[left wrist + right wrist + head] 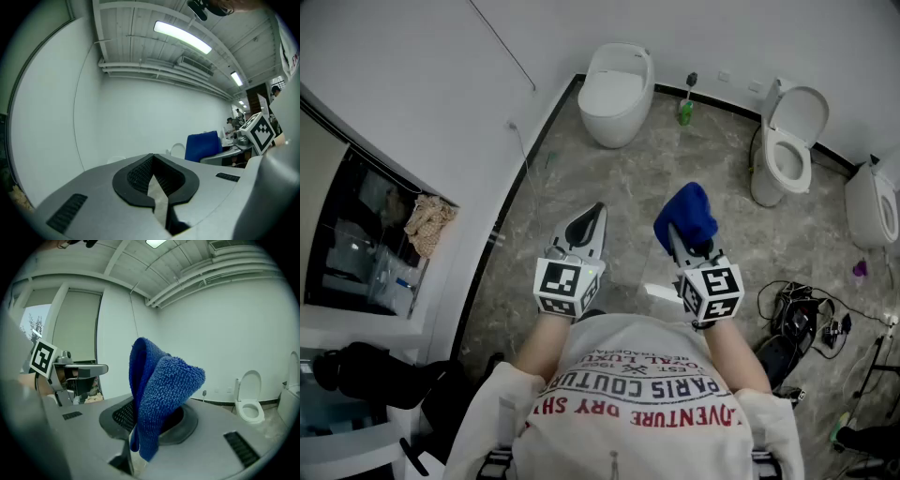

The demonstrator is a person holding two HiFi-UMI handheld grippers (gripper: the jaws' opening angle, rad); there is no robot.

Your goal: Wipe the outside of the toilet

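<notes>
Blue cloth (161, 390) stands pinched in the right gripper (145, 420), hiding its jaw tips. The left gripper (154, 176) is pressed together, empty. Well ahead along the floor's far edge stand a closed toilet (617, 94) and an open-lid toilet (787, 141). A third toilet (874, 206) is cut off at the right.

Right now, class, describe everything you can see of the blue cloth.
The cloth is blue terry with a looped, fluffy pile, folded into a thick bunch. The right gripper is shut on its lower part, and the rest stands up past the fingers. It is held in the air and touches nothing else.
</notes>
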